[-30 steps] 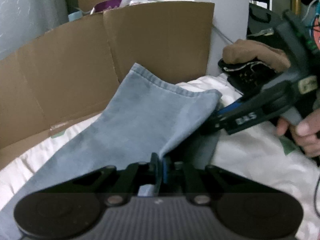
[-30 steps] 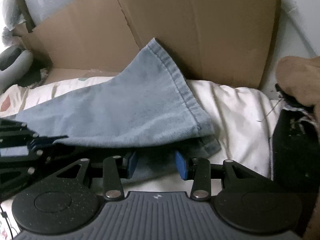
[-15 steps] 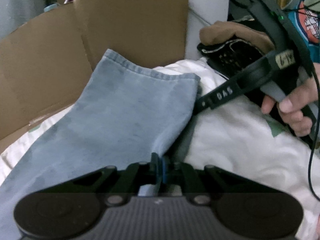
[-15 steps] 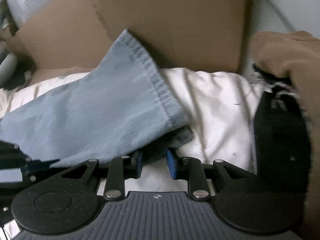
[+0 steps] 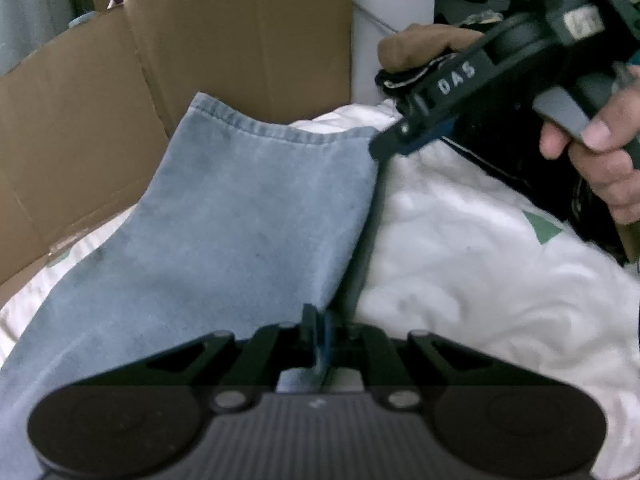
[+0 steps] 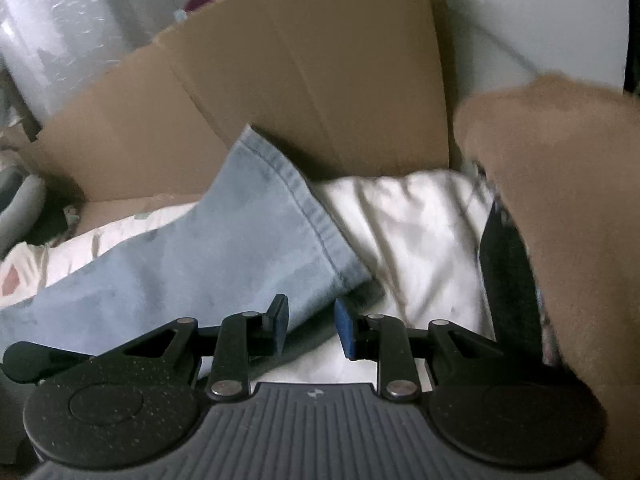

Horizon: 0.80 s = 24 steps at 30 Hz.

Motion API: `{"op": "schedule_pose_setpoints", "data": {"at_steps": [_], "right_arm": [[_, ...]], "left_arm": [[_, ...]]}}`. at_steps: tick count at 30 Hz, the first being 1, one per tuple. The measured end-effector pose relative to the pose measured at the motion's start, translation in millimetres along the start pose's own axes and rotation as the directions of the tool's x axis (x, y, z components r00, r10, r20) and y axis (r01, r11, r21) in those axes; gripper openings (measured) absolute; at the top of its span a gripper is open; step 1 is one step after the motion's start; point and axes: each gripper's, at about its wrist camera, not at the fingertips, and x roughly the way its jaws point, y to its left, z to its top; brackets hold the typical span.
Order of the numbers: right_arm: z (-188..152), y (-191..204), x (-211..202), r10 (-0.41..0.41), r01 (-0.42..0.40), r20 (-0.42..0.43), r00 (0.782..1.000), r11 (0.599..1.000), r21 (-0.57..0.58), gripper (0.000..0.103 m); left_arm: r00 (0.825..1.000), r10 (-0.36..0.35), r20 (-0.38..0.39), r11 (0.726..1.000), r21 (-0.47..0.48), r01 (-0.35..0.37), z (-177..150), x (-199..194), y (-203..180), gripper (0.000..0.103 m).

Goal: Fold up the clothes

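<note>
A light-blue denim trouser leg (image 5: 240, 220) lies over the white bedding (image 5: 460, 260), its hem leaning against the cardboard. My left gripper (image 5: 318, 332) is shut on the leg's near side edge. In the left wrist view my right gripper (image 5: 390, 142), held by a hand (image 5: 600, 160), has its tips at the hem's right corner. In its own view the right gripper (image 6: 310, 322) has its jaws apart. The lower corner of the denim leg (image 6: 220, 252) lies between the blue pads without being pinched.
A cardboard sheet (image 5: 240, 40) stands behind the bedding as a back wall. A brown garment (image 6: 560, 200) and a black item (image 6: 504, 280) sit close on the right. Clutter and a grey shape (image 6: 20, 208) lie at the left edge.
The right jaws narrowed around the hem corner, then drew a little to the right along it. The denim leg sank slightly. My left gripper stayed shut on the edge.
</note>
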Motion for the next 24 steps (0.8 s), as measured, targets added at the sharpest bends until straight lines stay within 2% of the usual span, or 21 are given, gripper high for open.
{"op": "schedule_pose_setpoints", "data": {"at_steps": [2, 5, 9, 11, 13, 15, 17, 24], "right_arm": [[2, 5, -1, -0.005, 0.006, 0.019, 1.000, 1.000, -0.027, 0.032], [4, 8, 14, 0.002, -0.002, -0.005, 1.000, 1.000, -0.030, 0.032], [3, 22, 31, -0.030, 0.026, -0.026, 0.999, 0.990, -0.135, 0.032], [-2, 22, 40, -0.080, 0.067, -0.066, 0.995, 0.982, -0.174, 0.031], [-7, 22, 42, -0.092, 0.076, -0.073, 0.993, 0.976, -0.205, 0.030], [-8, 24, 40, -0.112, 0.093, -0.074, 0.991, 0.971, -0.220, 0.030], [-8, 25, 36, -0.130, 0.110, -0.084, 0.988, 0.971, -0.212, 0.031], [-2, 14, 5, -0.047, 0.033, -0.080, 0.996, 0.986, -0.161, 0.037]], "left_arm": [[1.000, -0.001, -0.003, 1.000, -0.008, 0.001, 0, 1, 0, 0.004], [1.000, -0.024, -0.014, 0.999, -0.030, 0.024, 2, 2, 3, 0.009], [0.998, -0.061, -0.026, 0.994, -0.089, 0.058, 4, -1, 10, 0.018], [0.997, -0.066, -0.029, 0.995, -0.078, 0.064, 3, -3, 8, 0.034], [0.997, -0.068, -0.035, 0.995, -0.071, 0.065, 2, -5, 6, 0.043], [0.997, -0.064, -0.044, 0.996, -0.072, 0.061, 0, -7, 5, 0.047], [0.997, -0.059, -0.056, 0.995, -0.080, 0.054, -3, -10, 5, 0.055], [0.993, -0.040, -0.113, 0.982, -0.187, 0.018, -14, -40, 28, 0.060]]}}
